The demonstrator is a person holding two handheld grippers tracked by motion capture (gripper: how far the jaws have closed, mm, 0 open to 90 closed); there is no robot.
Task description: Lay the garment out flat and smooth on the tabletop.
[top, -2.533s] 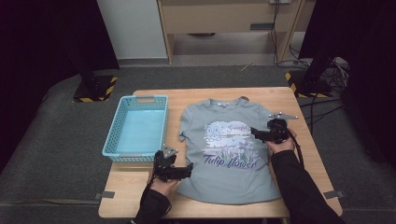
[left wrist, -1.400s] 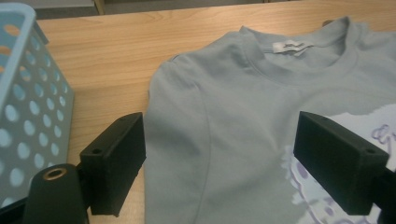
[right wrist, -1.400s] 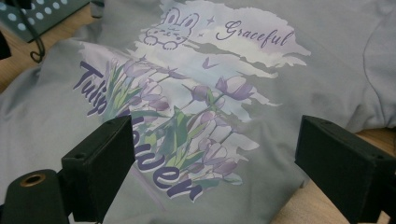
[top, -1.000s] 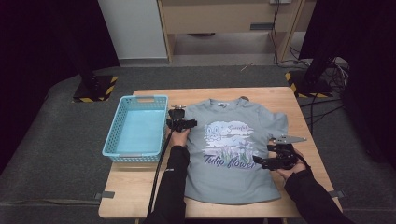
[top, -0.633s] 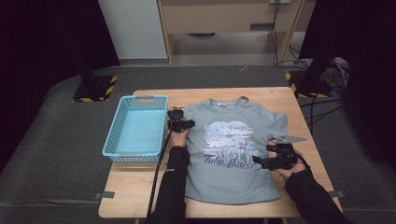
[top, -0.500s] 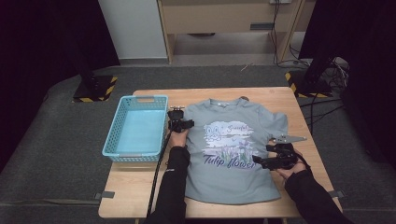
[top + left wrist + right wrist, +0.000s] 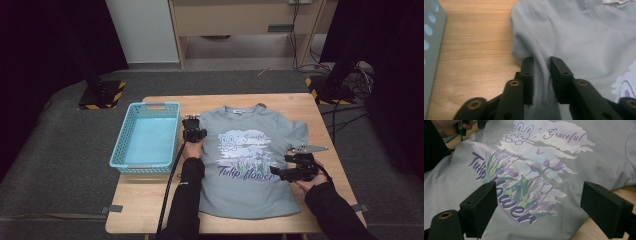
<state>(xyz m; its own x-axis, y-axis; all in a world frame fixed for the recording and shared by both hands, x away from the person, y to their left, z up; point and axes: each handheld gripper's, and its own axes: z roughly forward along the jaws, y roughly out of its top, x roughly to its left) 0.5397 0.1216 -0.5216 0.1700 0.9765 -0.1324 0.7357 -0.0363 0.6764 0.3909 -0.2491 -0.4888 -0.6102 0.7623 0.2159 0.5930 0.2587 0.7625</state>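
The left gripper (image 7: 541, 75) has just been closing its jaws, and they now pinch a raised fold of the T-shirt (image 7: 579, 42) at its sleeve, the cloth bunched up between the two black pads. Just beside that gripper, on the side away from the shirt, bare table (image 7: 474, 50) shows, and past it stands the wall of the blue basket (image 7: 431, 37). In the high view the left gripper (image 7: 193, 131) sits at the shirt's sleeve edge, between the basket (image 7: 147, 137) and the printed chest.

The right gripper (image 7: 539, 207) is released, its jaws standing wide apart above the shirt's flower print (image 7: 524, 185) with nothing pressed between them. Ahead of it lies the word "Graceful" and a rabbit picture. In the high view the right gripper (image 7: 295, 171) hovers at the shirt's (image 7: 250, 165) other side edge, well apart from the left one. The shirt lies flat, face up, on the wooden table (image 7: 320, 115).
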